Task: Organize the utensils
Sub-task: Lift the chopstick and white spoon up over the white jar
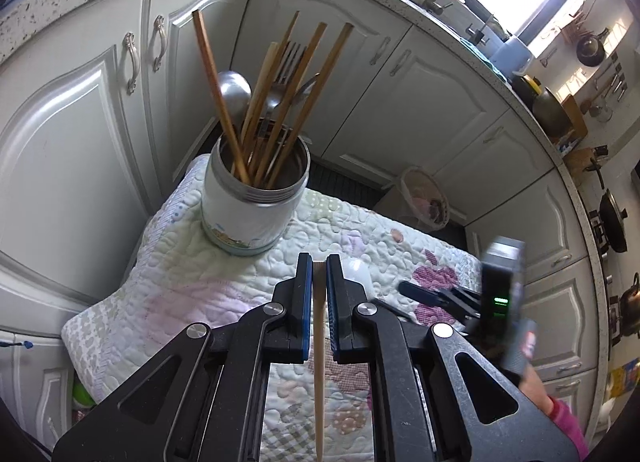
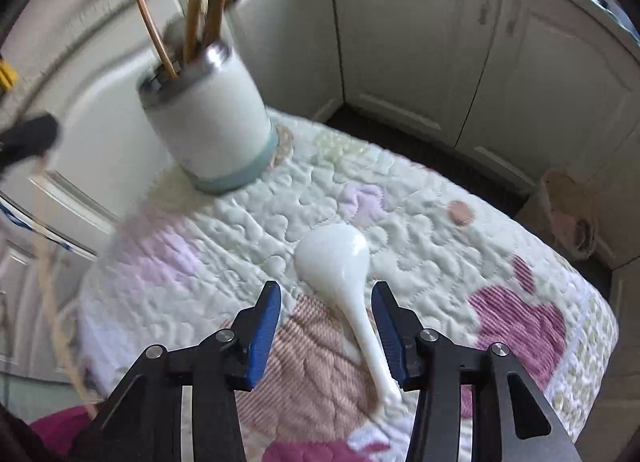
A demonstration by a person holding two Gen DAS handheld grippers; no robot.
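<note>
Right gripper [image 2: 325, 302] gapes around the white spoon [image 2: 340, 274] on the quilt [image 2: 440, 229].

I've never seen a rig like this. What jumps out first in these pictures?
First, the white canister at the quilted mat's far end, bristling with wooden chopsticks and metal cutlery. Then the left claw, closed around a single chopstick above the mat. Last, the white ceramic spoon lying on the mat, its handle between the open right claw fingers.

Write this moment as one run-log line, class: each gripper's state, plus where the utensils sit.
left gripper: shut on chopstick | right gripper: open, straddling white spoon on quilt | holder: chopsticks, fork, metal spoons upright
</note>
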